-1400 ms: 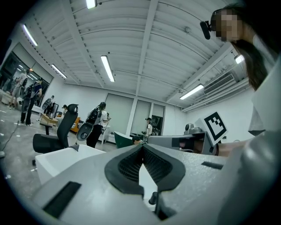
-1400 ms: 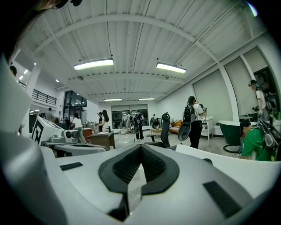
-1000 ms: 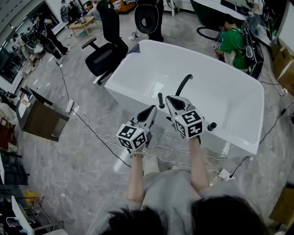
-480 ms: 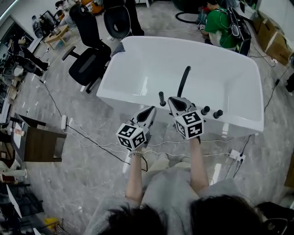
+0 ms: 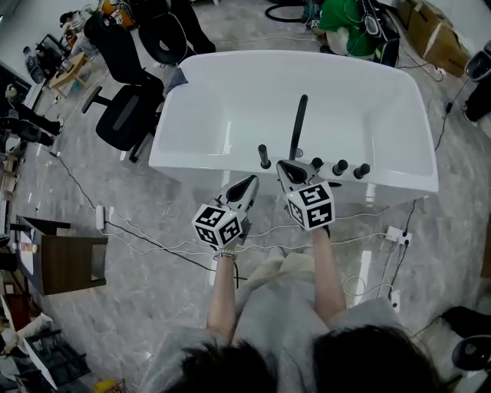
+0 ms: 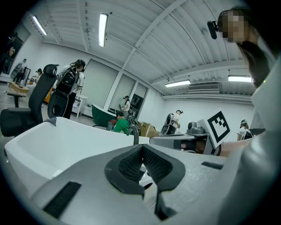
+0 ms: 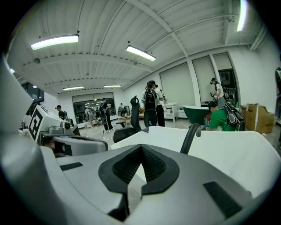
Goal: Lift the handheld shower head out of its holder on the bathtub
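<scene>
I stand at the long near side of a white bathtub [image 5: 230,107]. My two arms reach out toward its near rim.

The handheld shower head [image 5: 264,156] is a short black stick. It stands upright in its holder on the near rim, a little left of the middle. Just to its right, a tall black spout [image 5: 297,127] rises from the same rim and bends out over the tub. Farther right along that rim, three black knobs [image 5: 340,166] sit in a row.

My left gripper [image 5: 247,184] is pressed together, pad against pad, with nothing between. Its tip hangs just outside the near rim, below the shower head and close to it, but not touching it. My right gripper [image 5: 285,166] is pressed together too and is empty. Its tip is at the near rim, between the shower head and the first knob, by the foot of the spout.

Each gripper has a white cube with black square markers: one on the left [image 5: 219,225] and one on the right [image 5: 311,206].

White cables [image 5: 169,246] lie on the grey stone floor [image 5: 138,307] by my feet. A black office chair [image 5: 126,115] stands by the tub's left end. A person in a green top [image 5: 337,14] is beyond the far rim.
</scene>
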A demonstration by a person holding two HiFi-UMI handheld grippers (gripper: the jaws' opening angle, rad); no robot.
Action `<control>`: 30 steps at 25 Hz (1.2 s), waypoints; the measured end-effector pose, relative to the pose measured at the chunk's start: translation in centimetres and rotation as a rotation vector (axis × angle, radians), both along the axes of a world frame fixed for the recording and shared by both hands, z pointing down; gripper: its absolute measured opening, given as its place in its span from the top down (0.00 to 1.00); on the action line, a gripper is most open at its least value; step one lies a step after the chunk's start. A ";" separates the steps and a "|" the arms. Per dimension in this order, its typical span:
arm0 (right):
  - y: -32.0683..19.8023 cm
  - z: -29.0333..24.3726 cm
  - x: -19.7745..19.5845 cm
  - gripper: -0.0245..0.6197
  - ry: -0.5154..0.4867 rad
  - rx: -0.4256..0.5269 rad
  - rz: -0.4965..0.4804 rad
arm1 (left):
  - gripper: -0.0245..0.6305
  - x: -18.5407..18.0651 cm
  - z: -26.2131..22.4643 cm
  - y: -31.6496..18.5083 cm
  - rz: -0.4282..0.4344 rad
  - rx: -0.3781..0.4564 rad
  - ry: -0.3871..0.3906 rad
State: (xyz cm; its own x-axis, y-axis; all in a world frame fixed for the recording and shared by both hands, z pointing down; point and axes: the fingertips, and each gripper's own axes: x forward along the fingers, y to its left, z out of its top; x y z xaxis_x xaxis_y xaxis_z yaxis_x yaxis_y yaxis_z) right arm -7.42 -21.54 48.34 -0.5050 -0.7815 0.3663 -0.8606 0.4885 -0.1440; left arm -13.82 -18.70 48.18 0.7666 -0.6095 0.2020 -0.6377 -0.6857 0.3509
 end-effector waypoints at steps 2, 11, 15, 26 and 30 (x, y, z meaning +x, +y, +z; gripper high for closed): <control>0.2 0.4 -0.1 0.96 -0.001 -0.010 0.000 | 0.96 -0.1 0.4 0.1 -0.007 -0.011 0.006; -1.0 1.7 -0.2 0.96 0.021 -0.048 -0.043 | 0.96 0.3 1.8 -0.1 -0.059 -0.063 0.029; -1.6 3.9 -0.9 0.96 0.037 -0.075 -0.063 | 0.96 0.2 3.3 -0.4 -0.071 -0.085 0.026; -3.4 10.8 -1.3 0.96 0.050 -0.141 -0.044 | 0.96 -1.2 8.8 -1.6 -0.101 -0.137 0.024; -4.8 12.5 -1.3 0.96 0.036 -0.151 -0.057 | 0.96 -1.2 10.4 -3.0 -0.115 -0.148 0.032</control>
